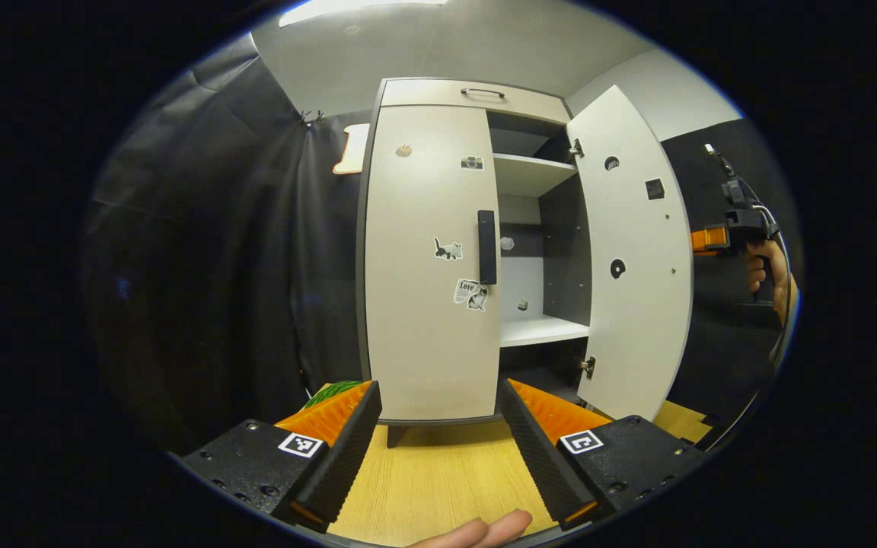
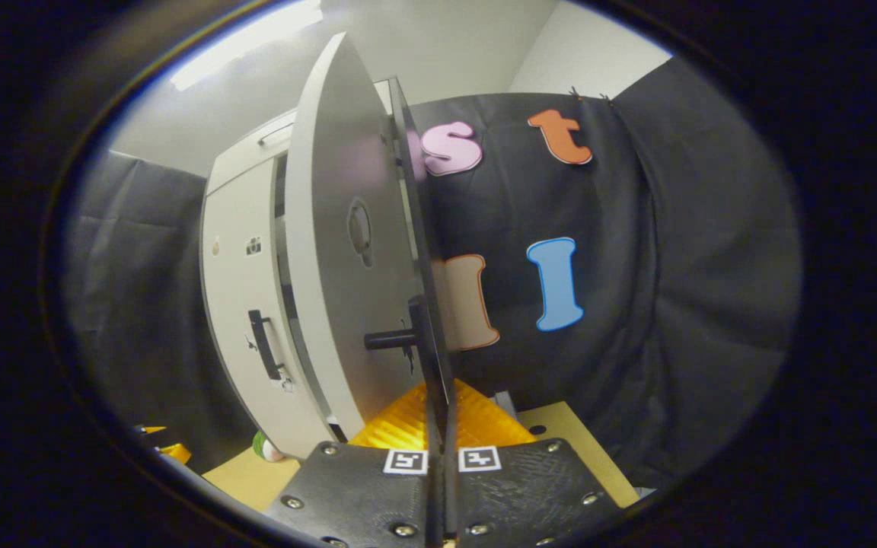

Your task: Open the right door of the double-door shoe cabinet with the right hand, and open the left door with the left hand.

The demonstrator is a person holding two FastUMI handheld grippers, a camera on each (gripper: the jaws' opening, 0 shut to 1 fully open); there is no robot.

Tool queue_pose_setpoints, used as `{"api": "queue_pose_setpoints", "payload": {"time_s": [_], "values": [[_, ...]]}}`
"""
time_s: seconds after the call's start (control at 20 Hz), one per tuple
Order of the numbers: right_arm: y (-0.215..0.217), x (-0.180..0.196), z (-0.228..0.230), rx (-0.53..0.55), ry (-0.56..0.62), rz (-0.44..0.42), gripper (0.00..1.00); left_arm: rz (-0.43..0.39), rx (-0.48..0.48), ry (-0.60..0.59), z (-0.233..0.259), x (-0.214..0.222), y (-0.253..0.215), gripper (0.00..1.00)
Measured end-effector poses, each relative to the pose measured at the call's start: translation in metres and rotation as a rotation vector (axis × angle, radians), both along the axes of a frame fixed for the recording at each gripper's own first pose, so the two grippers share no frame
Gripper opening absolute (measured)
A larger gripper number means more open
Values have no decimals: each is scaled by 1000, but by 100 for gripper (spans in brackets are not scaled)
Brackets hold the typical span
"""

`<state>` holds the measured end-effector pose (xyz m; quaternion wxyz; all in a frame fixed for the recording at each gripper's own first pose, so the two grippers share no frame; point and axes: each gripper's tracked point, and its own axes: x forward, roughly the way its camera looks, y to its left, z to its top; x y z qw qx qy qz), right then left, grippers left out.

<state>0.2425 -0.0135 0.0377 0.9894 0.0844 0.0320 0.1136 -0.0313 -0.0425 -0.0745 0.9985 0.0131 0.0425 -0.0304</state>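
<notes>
— What's standing between the left gripper and the left door?
— Bare tabletop lying open. The right door is blocking the right gripper.

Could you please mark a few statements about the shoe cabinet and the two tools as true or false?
1. The right door stands open. True.
2. The left door is open too. False: it is closed, flush with the cabinet.
3. The left tool grips the left door's handle. False: it is open, short of the door, above the wooden table.
4. The right tool is closed on the right door's edge. True.
5. Shelves show inside the cabinet. True.
</notes>
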Motion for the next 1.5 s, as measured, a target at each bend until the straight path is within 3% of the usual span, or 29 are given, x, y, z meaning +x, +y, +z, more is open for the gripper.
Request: {"api": "queue_pose_setpoints", "payload": {"time_s": [0.2, 0.4, 0.55, 0.65, 0.75, 1.0, 1.5], "values": [[3, -6, -4, -55, 7, -3, 1, -4, -19, 32, -3, 20, -3, 97], [-5, -24, -4, -225, -91, -88, 3, -50, -36, 27, 11, 59, -21, 97], [-16, -64, -8, -244, -182, -174, 60, -47, -9, -14, 29, 94, -27, 97], [-13, -88, -18, -204, -190, -174, 98, -46, -2, -48, 43, 118, -32, 97], [-10, -111, -35, -175, -162, -162, 99, -27, -6, -72, 56, 142, -33, 97], [-6, -159, -70, -114, -106, -162, 98, -68, -75, -89, 86, 192, -63, 99], [3, -218, -71, -36, -186, -146, 99, 35, 18, -104, 117, 279, -86, 98]]}}
